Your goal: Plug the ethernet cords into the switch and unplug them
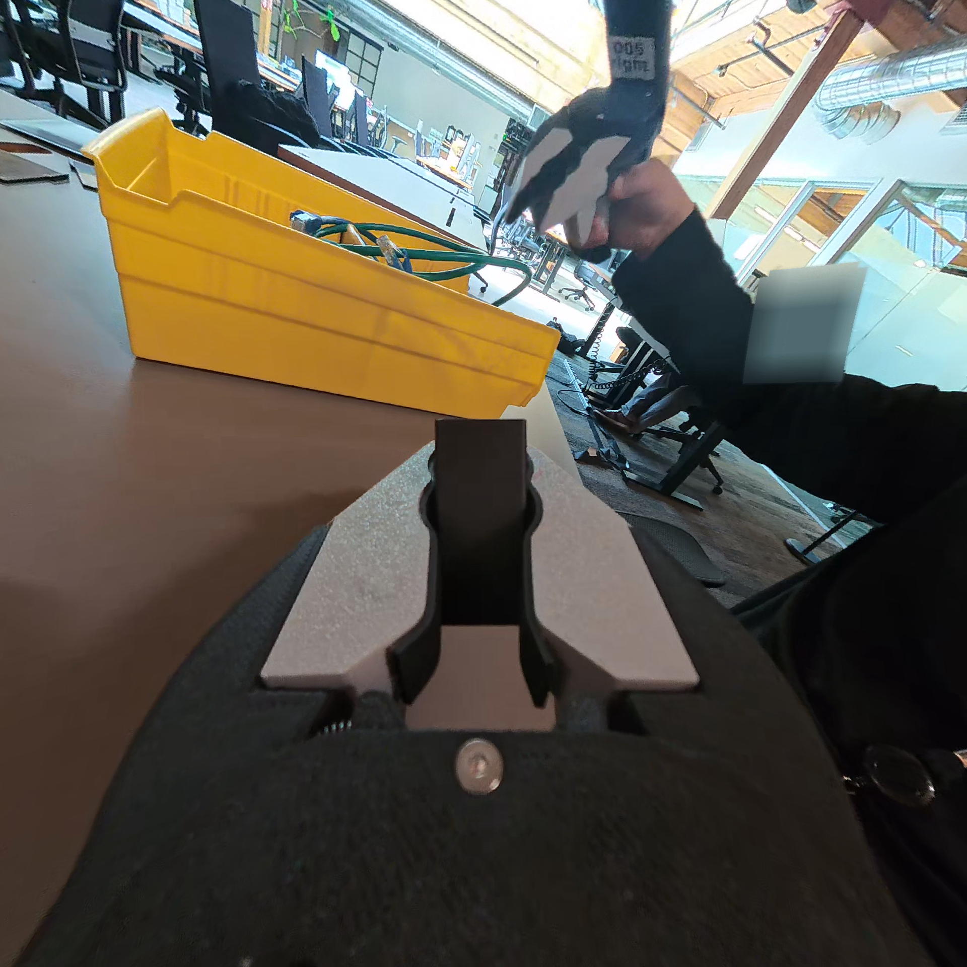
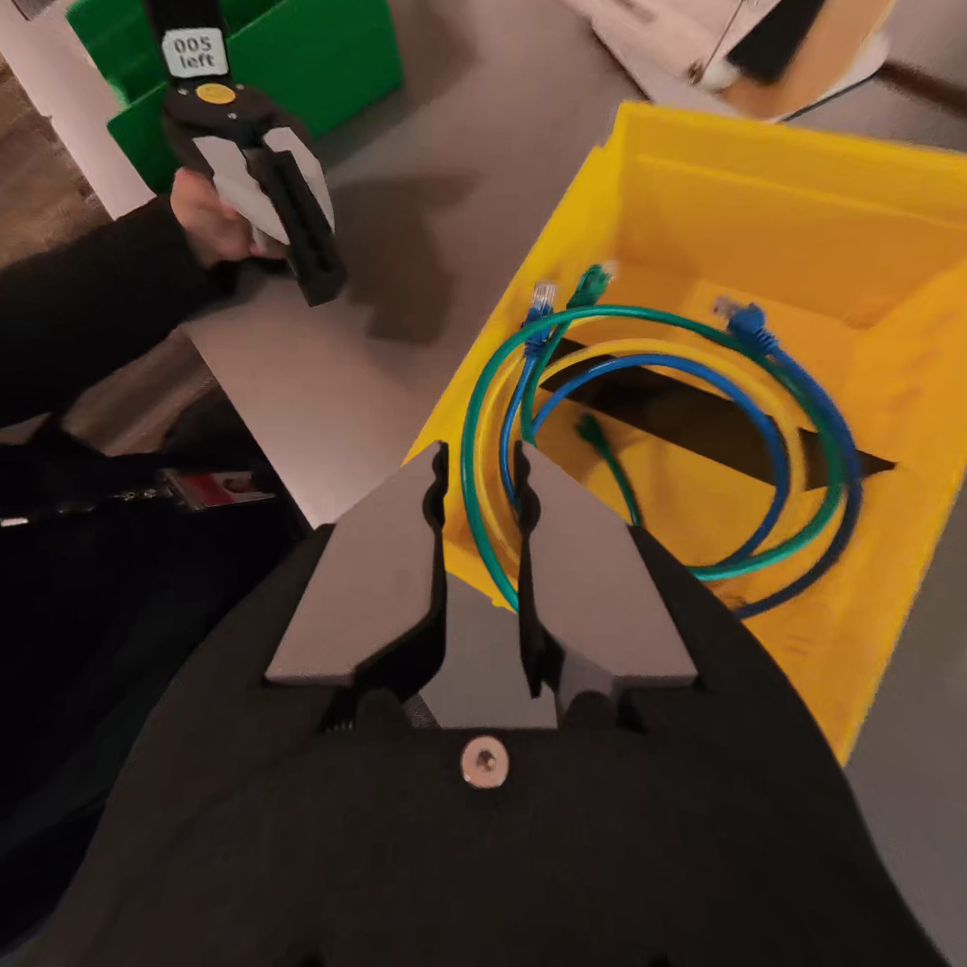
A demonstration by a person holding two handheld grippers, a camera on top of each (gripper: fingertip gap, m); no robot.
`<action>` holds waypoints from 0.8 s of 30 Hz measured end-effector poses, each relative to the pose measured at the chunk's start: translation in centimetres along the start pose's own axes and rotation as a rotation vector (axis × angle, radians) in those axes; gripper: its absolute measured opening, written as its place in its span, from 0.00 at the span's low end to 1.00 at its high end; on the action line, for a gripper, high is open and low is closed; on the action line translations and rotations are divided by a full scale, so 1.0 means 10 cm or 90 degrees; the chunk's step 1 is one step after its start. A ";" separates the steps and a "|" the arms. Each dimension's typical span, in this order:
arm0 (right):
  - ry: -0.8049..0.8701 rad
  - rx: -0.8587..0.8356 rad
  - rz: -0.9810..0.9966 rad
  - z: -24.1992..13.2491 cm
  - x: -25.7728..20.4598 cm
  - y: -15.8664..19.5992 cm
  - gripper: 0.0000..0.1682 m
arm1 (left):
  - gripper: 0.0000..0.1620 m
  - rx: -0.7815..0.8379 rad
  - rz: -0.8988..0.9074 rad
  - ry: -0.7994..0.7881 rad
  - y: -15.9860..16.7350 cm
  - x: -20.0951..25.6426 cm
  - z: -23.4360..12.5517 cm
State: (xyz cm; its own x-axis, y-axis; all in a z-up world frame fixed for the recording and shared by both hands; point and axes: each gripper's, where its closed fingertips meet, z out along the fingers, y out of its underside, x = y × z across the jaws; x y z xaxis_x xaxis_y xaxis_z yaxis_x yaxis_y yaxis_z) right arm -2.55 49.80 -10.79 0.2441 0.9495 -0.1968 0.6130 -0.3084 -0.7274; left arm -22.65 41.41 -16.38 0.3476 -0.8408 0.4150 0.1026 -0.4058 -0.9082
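Note:
A yellow bin (image 1: pixel 314 324) (image 2: pixel 785 157) on the brown table holds coiled ethernet cords: green (image 2: pixel 654 314), blue (image 2: pixel 654 361) and yellow (image 2: pixel 523 377); they also show in the left wrist view (image 1: pixel 418 251). A black strip (image 2: pixel 680 413) lies under the cords; I cannot tell what it is. My left gripper (image 1: pixel 481 450) (image 2: pixel 308 235) is low over the table, left of the bin, shut on a black rectangular block (image 1: pixel 481 497) (image 2: pixel 319 272). My right gripper (image 2: pixel 481 450) (image 1: pixel 549 225) is open and empty above the bin's near end, over the cords.
A green bin (image 2: pixel 314 52) stands behind the left gripper. A light box (image 2: pixel 732 42) sits beyond the yellow bin. The table edge (image 1: pixel 560 434) runs just right of the left gripper, with floor and office chairs below. The person's dark sleeve (image 1: pixel 706 314) is at the right. My right fingertips sit around 25 centimetres from my left ones.

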 end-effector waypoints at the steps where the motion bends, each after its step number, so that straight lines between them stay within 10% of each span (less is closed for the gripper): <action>1: -0.001 -0.017 0.017 0.10 0.03 0.05 0.13 | 0.16 0.000 -0.001 0.000 0.00 0.00 0.00; 9: 0.114 -0.288 0.070 0.65 0.60 0.97 0.12 | 0.16 0.000 0.003 0.000 0.00 0.00 0.00; 24: 0.313 -0.256 -0.121 0.18 0.81 0.54 0.18 | 0.16 -0.006 0.018 -0.001 0.01 0.02 0.01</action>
State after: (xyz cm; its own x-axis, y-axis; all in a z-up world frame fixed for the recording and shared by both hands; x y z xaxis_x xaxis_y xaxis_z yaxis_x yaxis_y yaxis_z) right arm 1.35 55.96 -17.47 0.3600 0.8821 0.3037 0.8889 -0.2254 -0.3989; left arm -22.49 41.20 -16.38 0.3514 -0.8518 0.3885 0.0838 -0.3847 -0.9192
